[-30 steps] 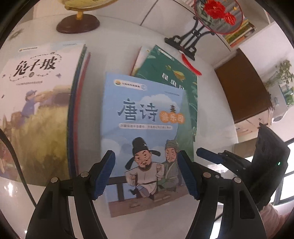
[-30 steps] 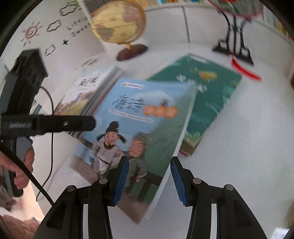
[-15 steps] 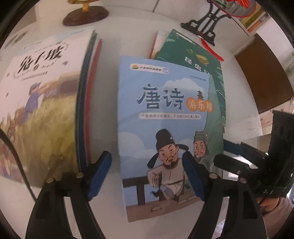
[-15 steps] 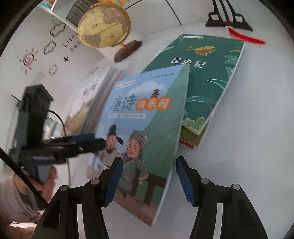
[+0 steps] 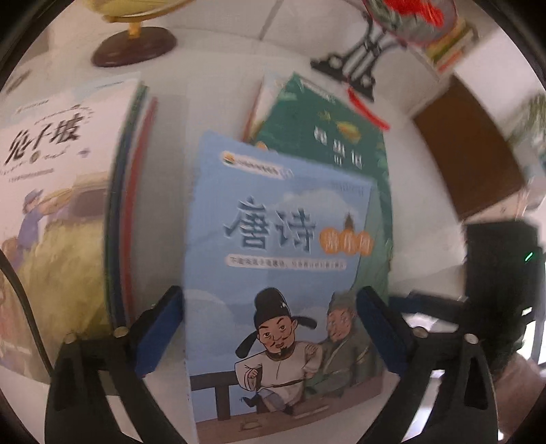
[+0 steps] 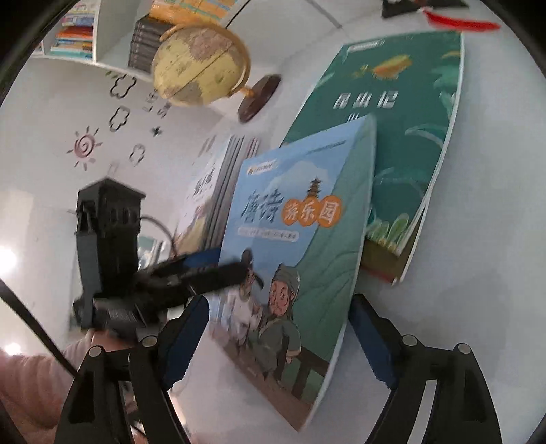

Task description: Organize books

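Nearest in the left wrist view, left gripper [image 5: 269, 333] spread wide, blue pads flanking the lower part of the blue book [image 5: 276, 273] with gaps on both sides, clamping nothing. In the right wrist view, right gripper [image 6: 278, 338] likewise wide open, pads either side of the blue book [image 6: 293, 246] at its near corner, contact not discernible. Blue book lying on the white bench [image 6: 477, 273], cover up with two cartoon figures, one long edge apparently raised off the bench. Left of the blue book, with a strip of bench between, a stack of books [image 5: 68, 211] topped by a white-and-yellow cover. Behind the blue book and partly under its far right corner, a green book [image 6: 392, 129] resting on other thin books. Beyond the blue book to the left, a globe [image 6: 199, 65] on a dark round base; beyond it to the right, a black stand [image 5: 355, 65] with a red tassel beside it. Farther back, shelves of books [image 6: 75, 30] on the wall.
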Motion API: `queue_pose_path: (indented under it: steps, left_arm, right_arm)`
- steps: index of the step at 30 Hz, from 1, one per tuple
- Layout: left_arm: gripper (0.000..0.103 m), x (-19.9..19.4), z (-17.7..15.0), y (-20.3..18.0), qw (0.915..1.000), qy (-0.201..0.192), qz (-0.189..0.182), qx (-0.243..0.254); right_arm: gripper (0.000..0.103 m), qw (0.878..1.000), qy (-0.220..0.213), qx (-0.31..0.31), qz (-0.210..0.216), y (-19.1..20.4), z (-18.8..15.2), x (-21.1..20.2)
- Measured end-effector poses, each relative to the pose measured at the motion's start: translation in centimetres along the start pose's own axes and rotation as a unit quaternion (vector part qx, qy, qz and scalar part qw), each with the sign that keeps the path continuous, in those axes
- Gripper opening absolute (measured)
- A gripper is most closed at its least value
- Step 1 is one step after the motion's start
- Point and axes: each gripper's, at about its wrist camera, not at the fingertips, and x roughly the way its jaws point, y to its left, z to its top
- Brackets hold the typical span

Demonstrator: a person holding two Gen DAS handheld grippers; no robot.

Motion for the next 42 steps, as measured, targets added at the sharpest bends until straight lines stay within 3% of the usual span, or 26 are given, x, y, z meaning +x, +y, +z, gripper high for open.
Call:
queue_pose_path:
  steps: [2, 4, 7, 9, 10, 11, 13, 14, 17, 22, 26, 33, 42]
  left_arm:
    - [0.079, -0.3, 0.1, 0.5, 0.9999, -0.006, 0.002, -0.011]
    - [0.074, -0.4, -0.1, 0.6, 0.9999, -0.008, 0.011, -0.008]
    - [0.073, -0.3, -0.2, 0.4, 0.9997, -0.005, 0.023, 0.000]
    - [0.068, 0.0, -0.2, 0.1, 0.9991, 0.001, 0.041, 0.010]
    - [0.056, -0.1, -0.2, 0.1, 0.9989, 0.003, 0.046, 0.013]
    - [0.050, -0.1, -0.2, 0.2, 0.9991, 0.004, 0.041, 0.009]
    - [0.047, -0.4, -0.2, 0.4, 0.9997, 0.002, 0.022, -0.007]
    - [0.041, -0.6, -0.3, 0.6, 0.9998, -0.001, 0.014, -0.015]
    - [0.036, -0.8, -0.8, 0.9, 0.9988, 0.000, -0.020, -0.045]
    - [0.036, -1.8, -1.2, -0.6, 0.9984, -0.023, -0.025, -0.045]
    - [0.036, -3.4, -0.6, -1.2, 0.9967, -0.043, -0.046, -0.051]
    - [0.036, -7.1, 1.5, -0.7, 0.9943, -0.083, -0.052, -0.044]
    - [0.036, -11.5, 3.3, 5.1, 0.9913, -0.117, -0.013, -0.059]
  right_arm:
    - [0.070, 1.000, 0.006, 0.000, 0.008, -0.5, -0.2, -0.3]
    - [0.059, 1.000, -0.001, 0.010, 0.012, -1.3, -0.5, -0.6]
    - [0.054, 1.000, 0.008, 0.002, 0.020, -1.3, -0.4, -0.3]
    - [0.041, 0.998, 0.020, 0.005, 0.062, -0.9, 0.1, 0.3]
    - [0.036, 0.997, 0.021, -0.001, 0.074, -0.4, 0.2, 0.4]
    - [0.033, 0.997, 0.022, -0.016, 0.067, 0.3, 0.3, 0.6]
    - [0.017, 0.998, 0.024, -0.048, 0.011, 1.6, 0.4, 1.2]
    - [0.015, 0.998, 0.022, -0.063, -0.019, 1.9, 0.4, 1.4]
    - [0.013, 0.995, 0.007, -0.083, -0.060, 2.4, 0.2, 0.9]
    - [0.013, 0.987, -0.007, -0.122, -0.101, 4.1, 0.2, -0.4]
    - [0.013, 0.986, -0.015, -0.129, -0.104, 5.0, 0.5, -1.8]
    - [0.013, 0.987, -0.036, -0.121, -0.097, 7.3, 2.3, -2.9]
    - [0.013, 0.987, -0.020, -0.136, -0.081, 12.7, 6.4, 2.2]
